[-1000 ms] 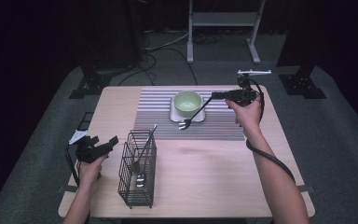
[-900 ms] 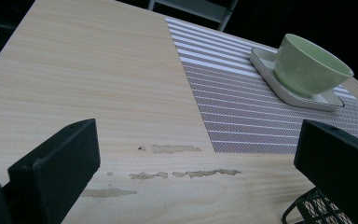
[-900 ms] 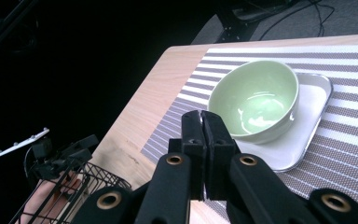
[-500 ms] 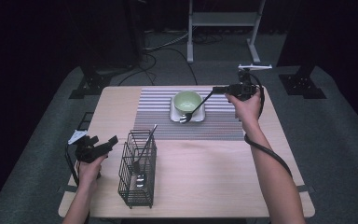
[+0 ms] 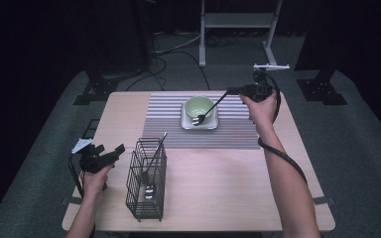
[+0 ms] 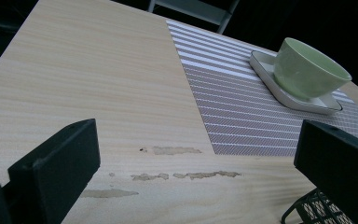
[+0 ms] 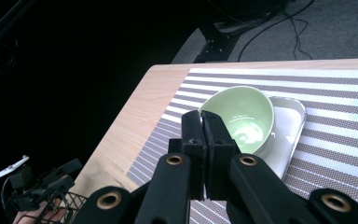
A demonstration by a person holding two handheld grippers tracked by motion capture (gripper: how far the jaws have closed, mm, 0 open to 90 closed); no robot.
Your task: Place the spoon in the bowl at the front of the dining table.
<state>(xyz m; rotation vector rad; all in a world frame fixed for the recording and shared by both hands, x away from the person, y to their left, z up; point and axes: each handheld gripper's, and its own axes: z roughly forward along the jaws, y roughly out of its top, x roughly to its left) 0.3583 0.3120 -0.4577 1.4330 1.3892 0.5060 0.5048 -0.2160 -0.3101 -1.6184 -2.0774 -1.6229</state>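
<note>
A: Now, right gripper (image 5: pixel 230 91) clamped on the fork (image 5: pixel 207 110), tines over the white tray (image 5: pixel 199 124) beside the green bowl (image 5: pixel 199 106). Left gripper (image 5: pixel 113 151) apart, idle.

B: Keep handle pinched; carry level to the wire caddy (image 5: pixel 147 179), drop tines-down.

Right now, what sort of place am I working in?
Probably a recording studio or lab rigged as a dining setup: black backdrop, metal stand and floor cables behind a table with placemat, bowl, cutlery basket.

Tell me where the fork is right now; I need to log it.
In the high view the fork is at the far right of the table, its handle gripped by the right claw, its tines down over the white tray beside the green bowl.
</note>
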